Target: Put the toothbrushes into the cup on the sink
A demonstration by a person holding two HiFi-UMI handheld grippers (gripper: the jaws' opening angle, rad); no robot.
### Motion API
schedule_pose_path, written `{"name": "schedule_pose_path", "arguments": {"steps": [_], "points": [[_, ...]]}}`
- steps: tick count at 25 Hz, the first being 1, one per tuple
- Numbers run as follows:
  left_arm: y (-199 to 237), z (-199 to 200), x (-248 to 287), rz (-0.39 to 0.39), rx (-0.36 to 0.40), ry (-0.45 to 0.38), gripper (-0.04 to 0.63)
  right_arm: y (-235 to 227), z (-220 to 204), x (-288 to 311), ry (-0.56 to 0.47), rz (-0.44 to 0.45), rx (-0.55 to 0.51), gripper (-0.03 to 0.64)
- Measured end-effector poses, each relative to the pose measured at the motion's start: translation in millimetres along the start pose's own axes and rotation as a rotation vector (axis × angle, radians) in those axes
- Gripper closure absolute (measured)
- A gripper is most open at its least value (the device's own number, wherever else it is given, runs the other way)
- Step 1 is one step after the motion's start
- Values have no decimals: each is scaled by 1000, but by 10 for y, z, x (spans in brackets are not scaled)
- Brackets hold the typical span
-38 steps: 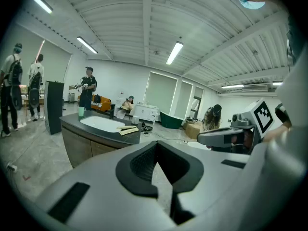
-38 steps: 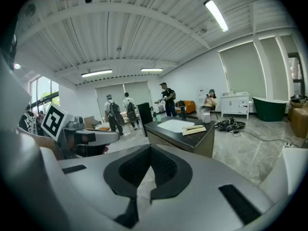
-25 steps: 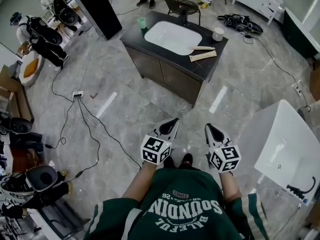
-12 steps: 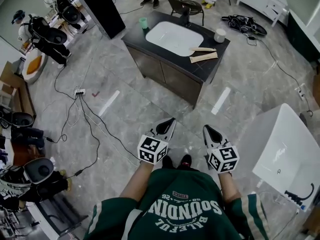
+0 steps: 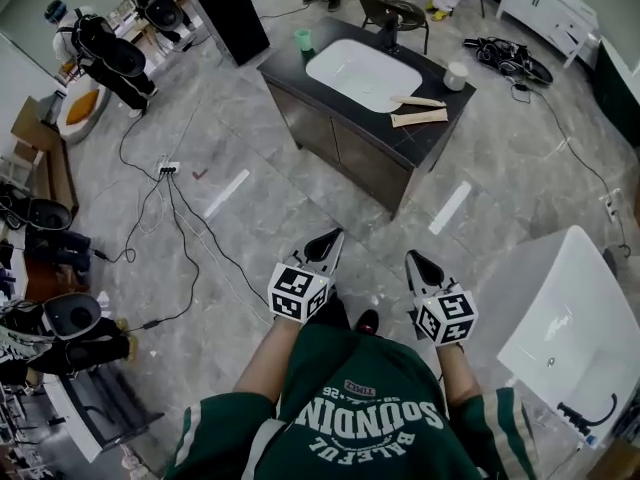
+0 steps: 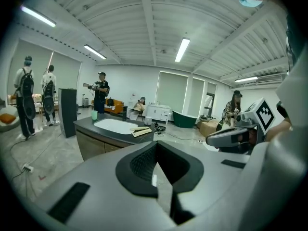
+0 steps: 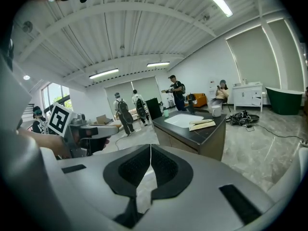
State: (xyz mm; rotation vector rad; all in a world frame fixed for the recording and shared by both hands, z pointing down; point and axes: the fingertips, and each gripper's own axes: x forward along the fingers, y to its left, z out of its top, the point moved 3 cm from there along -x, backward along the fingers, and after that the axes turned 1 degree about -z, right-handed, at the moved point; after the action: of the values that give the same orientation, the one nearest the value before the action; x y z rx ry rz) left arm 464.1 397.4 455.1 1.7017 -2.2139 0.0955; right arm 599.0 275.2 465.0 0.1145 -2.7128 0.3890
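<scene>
A dark sink counter [image 5: 430, 140] with a white basin [image 5: 362, 73] stands well ahead across the floor. Two packaged toothbrushes [image 5: 419, 109] lie on its right side, and they show in the gripper views too [image 6: 141, 130] [image 7: 202, 124]. A green cup [image 5: 303, 39] stands at the counter's far left corner and a white cup [image 5: 456, 75] at its far right. My left gripper [image 5: 333, 236] and right gripper [image 5: 413, 257] are held at waist height, far from the counter. Both are shut with nothing between the jaws [image 6: 155, 150] [image 7: 150, 148].
Cables [image 5: 175, 218] and a power strip lie on the floor to the left. A large white tub [image 5: 565, 313] stands close on the right. A black cabinet [image 5: 228, 8] and a chair [image 5: 385, 8] flank the counter. People with backpacks stand at the far left.
The head view has shifted, so the counter sits slightly further right and up. Both grippers keep the same shut pose in front of the body.
</scene>
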Motion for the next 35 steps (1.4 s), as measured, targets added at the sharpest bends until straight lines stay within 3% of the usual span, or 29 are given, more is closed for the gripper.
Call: {"name": "schedule_pose_path", "arguments": {"steps": [11,25,35], "points": [[460,139,314,-2,10,-12,586,-50,194,567,4,5,-4,575],[1740,553,1151,-110,-1,9,586,-154,831,1945,42,-75,25,575],[2600,860,1595,-197,43,25,586,-188,1313,2842,18,-171,73,575]]}}
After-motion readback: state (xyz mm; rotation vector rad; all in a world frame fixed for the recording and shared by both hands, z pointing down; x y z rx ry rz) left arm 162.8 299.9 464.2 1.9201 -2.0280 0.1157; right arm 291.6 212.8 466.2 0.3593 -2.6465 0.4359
